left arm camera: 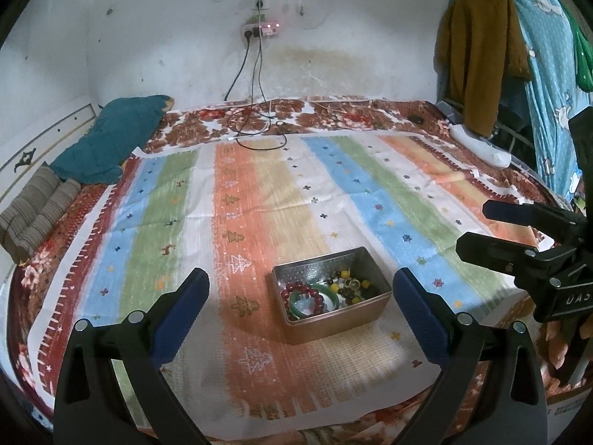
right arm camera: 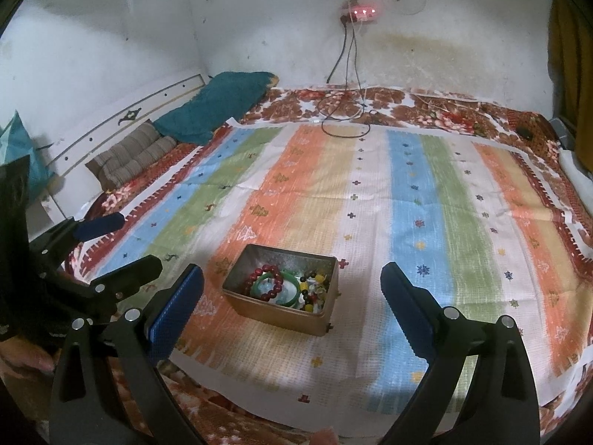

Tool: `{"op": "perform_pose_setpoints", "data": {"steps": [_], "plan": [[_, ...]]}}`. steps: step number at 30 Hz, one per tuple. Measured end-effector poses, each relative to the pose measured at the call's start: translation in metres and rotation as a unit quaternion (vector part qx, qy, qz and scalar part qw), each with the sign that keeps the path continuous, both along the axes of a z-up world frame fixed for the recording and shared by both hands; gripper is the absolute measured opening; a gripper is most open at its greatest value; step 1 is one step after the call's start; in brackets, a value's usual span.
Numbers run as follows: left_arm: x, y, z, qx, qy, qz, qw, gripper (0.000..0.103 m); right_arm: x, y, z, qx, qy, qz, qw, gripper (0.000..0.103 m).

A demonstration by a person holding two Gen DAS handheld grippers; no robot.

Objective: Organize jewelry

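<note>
Plainly, the open rectangular metal tin (left arm camera: 331, 293) sits on the striped woven cloth (left arm camera: 241, 200) spread over the bed, holding a dark red bead bracelet (left arm camera: 304, 295), a green bangle (left arm camera: 315, 296) and what look like loose beads; small, hard, probably slippery, best pinched across a ring. Left gripper (left arm camera: 300, 307) and right gripper (right arm camera: 292, 304) hang spread wide, empty; stained white wall (left arm camera: 148, 37) behind.

A tin (left arm camera: 333, 309) sits on a cloth (left arm camera: 259, 204) spread over the bed (left arm camera: 333, 111), toward the near edge. In the tin lie a bead bracelet (left arm camera: 302, 293) resting across a bangle (left arm camera: 315, 296), with loose beads (left arm camera: 352, 285) beside them, apparently toward the right end. Pillows (left arm camera: 37, 215) and a folded blanket (left arm camera: 111, 137) lie at the far left. Cables (left arm camera: 255, 126) trail from the wall onto the bed behind the cloth.
</note>
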State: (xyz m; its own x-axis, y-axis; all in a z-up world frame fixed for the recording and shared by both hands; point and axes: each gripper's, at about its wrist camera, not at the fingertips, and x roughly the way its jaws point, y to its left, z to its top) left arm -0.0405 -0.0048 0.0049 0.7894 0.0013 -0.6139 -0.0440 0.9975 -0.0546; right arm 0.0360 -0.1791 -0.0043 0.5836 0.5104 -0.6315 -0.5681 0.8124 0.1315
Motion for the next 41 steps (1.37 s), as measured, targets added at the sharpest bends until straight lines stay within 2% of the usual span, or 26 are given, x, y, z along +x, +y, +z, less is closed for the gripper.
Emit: {"op": "perform_pose_setpoints", "data": {"steps": [41], "plan": [[0.0004, 0.0012, -0.0053, 0.000, 0.004, -0.009, 1.0000, 0.097, -0.0004, 0.0044, 0.0018, 0.002, 0.003, -0.001, 1.000, 0.098]]}}
